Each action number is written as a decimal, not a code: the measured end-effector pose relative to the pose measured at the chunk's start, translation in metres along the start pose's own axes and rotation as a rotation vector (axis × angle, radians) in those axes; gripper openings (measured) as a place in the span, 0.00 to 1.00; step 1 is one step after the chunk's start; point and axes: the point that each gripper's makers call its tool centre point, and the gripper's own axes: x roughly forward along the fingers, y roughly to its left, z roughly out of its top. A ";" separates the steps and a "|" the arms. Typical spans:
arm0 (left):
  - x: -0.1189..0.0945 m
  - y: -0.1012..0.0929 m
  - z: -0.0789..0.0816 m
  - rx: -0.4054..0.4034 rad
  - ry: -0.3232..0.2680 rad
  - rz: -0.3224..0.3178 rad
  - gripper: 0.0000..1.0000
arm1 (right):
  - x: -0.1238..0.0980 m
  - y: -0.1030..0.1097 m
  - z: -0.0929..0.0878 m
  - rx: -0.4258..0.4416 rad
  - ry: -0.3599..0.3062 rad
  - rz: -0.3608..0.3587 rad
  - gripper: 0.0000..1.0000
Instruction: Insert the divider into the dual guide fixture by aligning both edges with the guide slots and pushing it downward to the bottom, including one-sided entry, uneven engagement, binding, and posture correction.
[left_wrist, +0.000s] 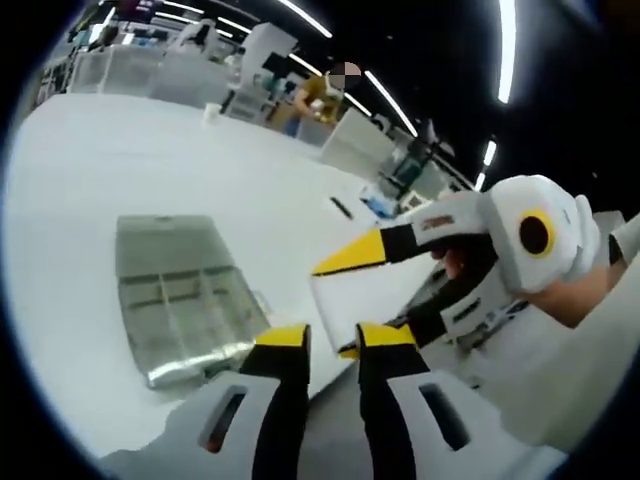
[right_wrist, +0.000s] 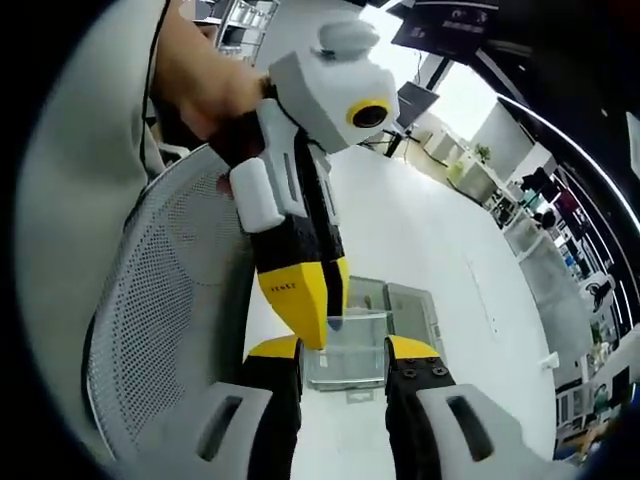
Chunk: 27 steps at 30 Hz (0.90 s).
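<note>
The divider is a thin whitish translucent panel held in the air above the white table. My right gripper comes in from the right and is shut across the divider's width. My left gripper has its jaws close together around the divider's near edge. In the right gripper view the divider spans the gap between my right gripper's jaws, and my left gripper pinches its upper edge from above. The fixture, a clear compartment box, lies flat on the table, left of the divider and apart from it.
The white table stretches far back, with a small white cup and a dark flat item on it. A grey mesh chair back stands close on the left. A person's hand holds the left gripper.
</note>
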 end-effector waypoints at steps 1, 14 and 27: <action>0.000 0.000 0.000 -0.004 0.001 -0.001 0.12 | 0.000 0.000 0.000 -0.002 0.000 0.000 0.27; 0.000 0.000 0.000 -0.076 -0.003 -0.012 0.05 | 0.000 0.001 0.003 -0.014 -0.004 -0.007 0.27; 0.000 0.003 -0.005 -0.123 0.025 -0.012 0.00 | 0.001 0.001 0.004 -0.031 0.001 -0.010 0.27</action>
